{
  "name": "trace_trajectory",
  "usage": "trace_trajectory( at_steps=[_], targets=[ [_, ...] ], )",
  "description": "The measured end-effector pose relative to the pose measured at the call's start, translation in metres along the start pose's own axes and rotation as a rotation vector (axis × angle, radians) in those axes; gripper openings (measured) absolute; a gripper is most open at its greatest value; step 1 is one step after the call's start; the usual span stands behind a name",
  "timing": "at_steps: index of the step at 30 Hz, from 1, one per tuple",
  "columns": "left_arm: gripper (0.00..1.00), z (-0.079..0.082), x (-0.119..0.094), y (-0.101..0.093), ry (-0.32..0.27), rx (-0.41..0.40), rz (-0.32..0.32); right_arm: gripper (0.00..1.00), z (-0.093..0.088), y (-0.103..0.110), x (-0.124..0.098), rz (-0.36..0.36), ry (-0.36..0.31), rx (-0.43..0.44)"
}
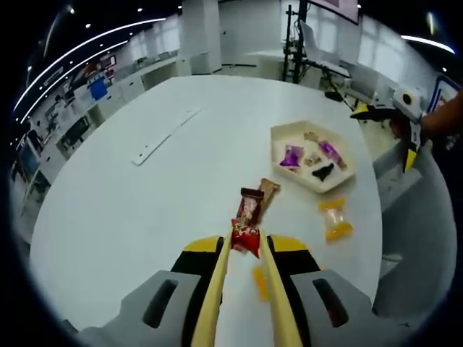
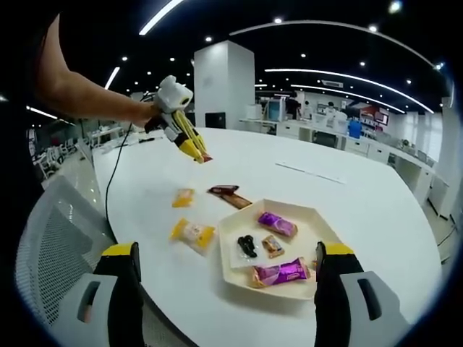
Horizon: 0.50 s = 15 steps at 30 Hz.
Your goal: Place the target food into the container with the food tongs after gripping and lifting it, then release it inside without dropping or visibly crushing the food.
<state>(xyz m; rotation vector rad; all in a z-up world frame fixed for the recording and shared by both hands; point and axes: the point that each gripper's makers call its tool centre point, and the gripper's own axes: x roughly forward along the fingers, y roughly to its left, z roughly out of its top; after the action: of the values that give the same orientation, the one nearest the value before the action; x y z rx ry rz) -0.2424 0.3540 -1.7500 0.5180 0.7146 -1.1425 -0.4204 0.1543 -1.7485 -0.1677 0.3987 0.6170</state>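
Note:
My left gripper (image 1: 247, 250) is shut on a pair of yellow food tongs (image 1: 217, 289). The tong tips pinch a small red snack packet (image 1: 245, 237), which looks lifted off the white table (image 1: 145, 217). In the right gripper view a person's arm holds the left gripper (image 2: 182, 130) high at the far left, with the red packet (image 2: 205, 157) at the tong tips. The beige tray (image 1: 278, 142) lies ahead to the right and holds purple packets and a black piece. My right gripper (image 2: 226, 254) stands wide open over the near side of the tray (image 2: 318, 218). It also shows at the table's far right edge (image 1: 400, 116).
A brown and red packet pair (image 1: 255, 202) lies just past the tongs. Beside the tray is a yellow packet (image 1: 335, 220), and another (image 1: 259, 282) is under the tongs. A white strip (image 1: 165, 136) lies far left. A mesh chair (image 2: 58, 246) stands by the table edge.

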Motion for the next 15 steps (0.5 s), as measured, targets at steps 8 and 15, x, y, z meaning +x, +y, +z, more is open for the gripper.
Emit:
trace_trajectory(
  at_steps=[8, 15],
  targets=[
    [0.2, 0.011, 0.01, -0.012, 0.001, 0.017, -0.013, 0.99, 0.001, -0.001, -0.001, -0.003, -0.005, 0.007],
    [0.2, 0.022, 0.024, -0.024, 0.003, 0.059, -0.022, 0.99, 0.002, -0.001, -0.001, -0.006, -0.009, 0.007]
  ],
)
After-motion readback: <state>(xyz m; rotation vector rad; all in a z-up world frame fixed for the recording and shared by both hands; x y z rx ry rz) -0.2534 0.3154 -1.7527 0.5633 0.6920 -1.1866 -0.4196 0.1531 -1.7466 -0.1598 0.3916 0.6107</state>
